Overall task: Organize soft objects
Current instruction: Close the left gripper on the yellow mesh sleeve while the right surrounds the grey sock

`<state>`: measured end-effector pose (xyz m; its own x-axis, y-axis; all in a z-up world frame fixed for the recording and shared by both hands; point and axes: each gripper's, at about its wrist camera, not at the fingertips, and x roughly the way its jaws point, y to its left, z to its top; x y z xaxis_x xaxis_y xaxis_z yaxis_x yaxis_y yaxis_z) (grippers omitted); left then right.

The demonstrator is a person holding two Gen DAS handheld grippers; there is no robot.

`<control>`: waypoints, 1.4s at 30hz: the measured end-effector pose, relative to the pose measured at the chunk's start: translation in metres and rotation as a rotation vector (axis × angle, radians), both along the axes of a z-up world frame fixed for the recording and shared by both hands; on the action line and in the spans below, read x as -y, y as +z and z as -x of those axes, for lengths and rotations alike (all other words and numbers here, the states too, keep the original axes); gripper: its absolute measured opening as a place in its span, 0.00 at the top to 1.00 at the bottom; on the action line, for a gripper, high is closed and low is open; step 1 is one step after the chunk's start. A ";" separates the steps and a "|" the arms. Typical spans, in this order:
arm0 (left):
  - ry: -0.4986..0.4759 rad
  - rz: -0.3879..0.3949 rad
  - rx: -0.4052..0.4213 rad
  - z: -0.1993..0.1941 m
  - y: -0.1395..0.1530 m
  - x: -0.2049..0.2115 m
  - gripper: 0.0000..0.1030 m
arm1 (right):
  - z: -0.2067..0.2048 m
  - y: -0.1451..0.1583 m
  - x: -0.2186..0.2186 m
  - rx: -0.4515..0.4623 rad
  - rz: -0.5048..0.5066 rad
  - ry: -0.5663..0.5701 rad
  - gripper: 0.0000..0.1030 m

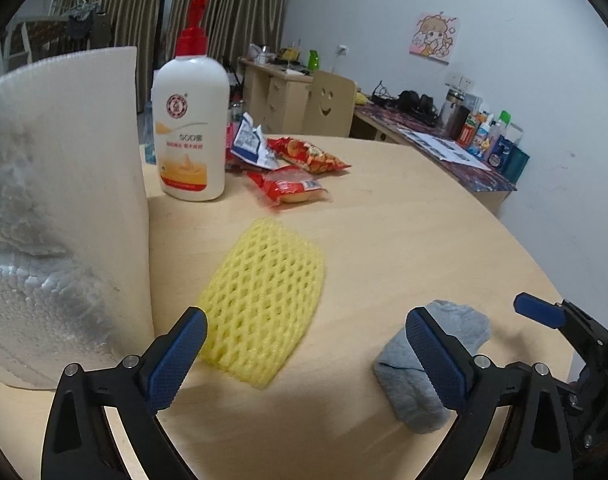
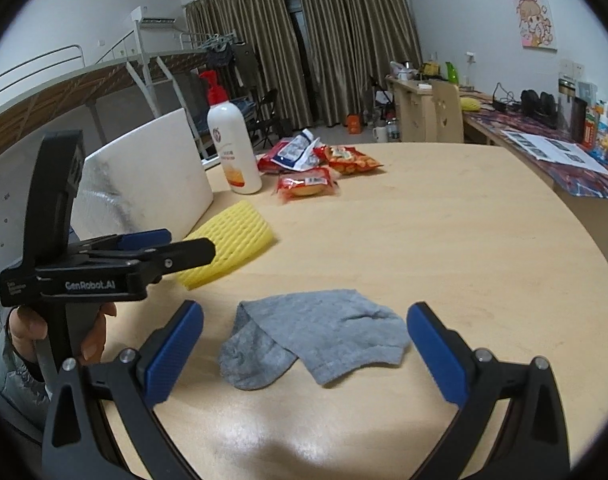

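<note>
Left gripper (image 1: 306,354) jaws are spread, empty; yellow foam net (image 1: 262,300) lies at frame centre on the table (image 1: 404,220). Right gripper (image 2: 304,350) jaws are spread, framing the grey sock (image 2: 316,336) at lower centre.

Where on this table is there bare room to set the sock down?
Most room: the bare tabletop right of the snack packs and beyond the sock. A smaller patch lies between the yellow foam net and the packs. The far left is crowded: foam sheet, lotion bottle and packs cluster there.
</note>
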<state>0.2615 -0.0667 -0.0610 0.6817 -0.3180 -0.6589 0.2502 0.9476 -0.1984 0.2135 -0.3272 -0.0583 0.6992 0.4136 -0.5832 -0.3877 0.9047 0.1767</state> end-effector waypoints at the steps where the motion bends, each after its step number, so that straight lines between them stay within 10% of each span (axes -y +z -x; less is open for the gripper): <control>1: 0.008 -0.006 -0.004 -0.001 -0.001 -0.001 0.03 | -0.002 0.000 0.000 -0.004 -0.001 0.003 0.00; 42: 0.090 -0.146 -0.070 -0.019 -0.024 -0.001 0.41 | -0.033 -0.015 -0.010 -0.103 0.085 0.118 0.00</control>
<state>0.2802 -0.0652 -0.0854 0.6542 -0.1552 -0.7402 0.1533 0.9856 -0.0712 0.2469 -0.3177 -0.0731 0.5835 0.4355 -0.6855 -0.4758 0.8673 0.1461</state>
